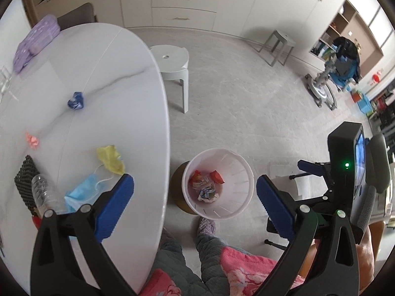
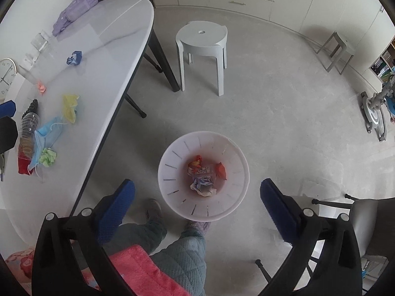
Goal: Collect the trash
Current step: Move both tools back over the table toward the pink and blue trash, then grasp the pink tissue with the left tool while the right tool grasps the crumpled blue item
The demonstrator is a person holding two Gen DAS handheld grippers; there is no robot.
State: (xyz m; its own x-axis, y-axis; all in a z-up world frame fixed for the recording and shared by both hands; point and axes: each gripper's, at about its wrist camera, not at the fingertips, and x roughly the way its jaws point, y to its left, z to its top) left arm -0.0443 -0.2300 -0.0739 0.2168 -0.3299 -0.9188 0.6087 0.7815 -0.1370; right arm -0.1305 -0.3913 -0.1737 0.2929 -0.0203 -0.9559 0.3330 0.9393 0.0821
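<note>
A white slotted trash bin (image 1: 243,172) (image 2: 177,148) stands on the floor beside the white table (image 1: 128,79) (image 2: 111,56), with several crumpled wrappers (image 1: 207,185) (image 2: 205,175) inside. On the table lie a blue wrapper (image 1: 76,100) (image 2: 74,58), a pink scrap (image 1: 32,140) (image 2: 41,86), a yellow scrap (image 1: 111,159) (image 2: 69,107), a blue face mask (image 1: 82,192) (image 2: 47,133), a clear plastic bottle (image 1: 43,192) (image 2: 27,133) and a green paper ball (image 2: 49,157). My left gripper (image 1: 195,204) is open and empty above the bin's near-left side. My right gripper (image 2: 197,209) is open and empty over the bin.
A white stool (image 1: 172,61) (image 2: 202,39) stands beyond the bin. A purple pouch (image 1: 34,44) (image 2: 74,9), a glass (image 2: 40,40) and a clock (image 2: 6,74) are on the table. The person's legs (image 2: 172,246) are below the grippers. A chair (image 2: 358,222) is at right.
</note>
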